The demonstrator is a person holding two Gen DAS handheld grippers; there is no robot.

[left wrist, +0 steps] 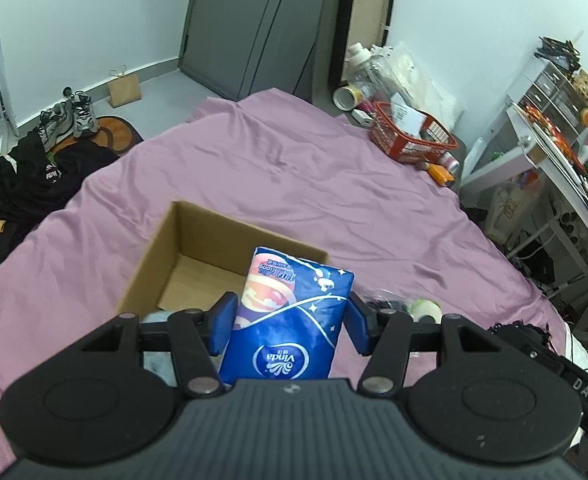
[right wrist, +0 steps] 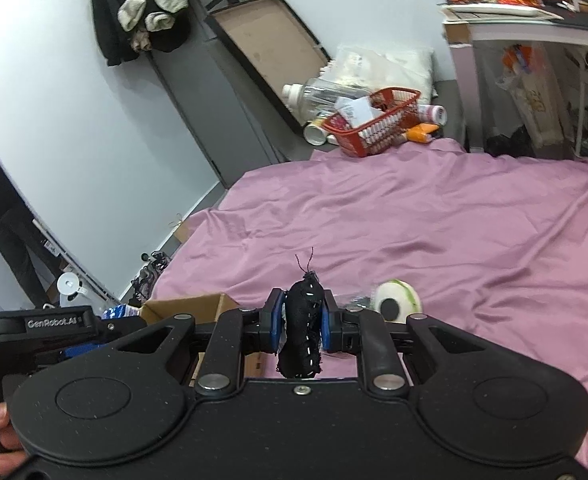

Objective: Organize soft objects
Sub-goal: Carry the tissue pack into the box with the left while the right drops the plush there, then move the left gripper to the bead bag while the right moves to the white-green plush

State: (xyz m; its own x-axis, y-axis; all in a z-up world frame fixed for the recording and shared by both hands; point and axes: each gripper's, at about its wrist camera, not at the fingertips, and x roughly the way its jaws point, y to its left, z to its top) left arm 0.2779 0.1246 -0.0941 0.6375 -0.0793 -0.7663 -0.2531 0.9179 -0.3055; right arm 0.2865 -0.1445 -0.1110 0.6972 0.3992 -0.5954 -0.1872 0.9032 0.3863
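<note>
Clamping a tissue pack (left wrist: 290, 316), left hand-held gripper (left wrist: 290, 320); right (right wrist: 299, 320) pinches black cloth (right wrist: 304, 320).

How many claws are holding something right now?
2. The left claw grips a blue tissue pack above the cardboard box; the right claw pinches a black cloth bundle.

Blue tissue pack (left wrist: 290, 320), brown cardboard box (left wrist: 198, 248), pink-purple bedsheet (left wrist: 294, 168), black white-stitched fabric piece (right wrist: 304, 328).
</note>
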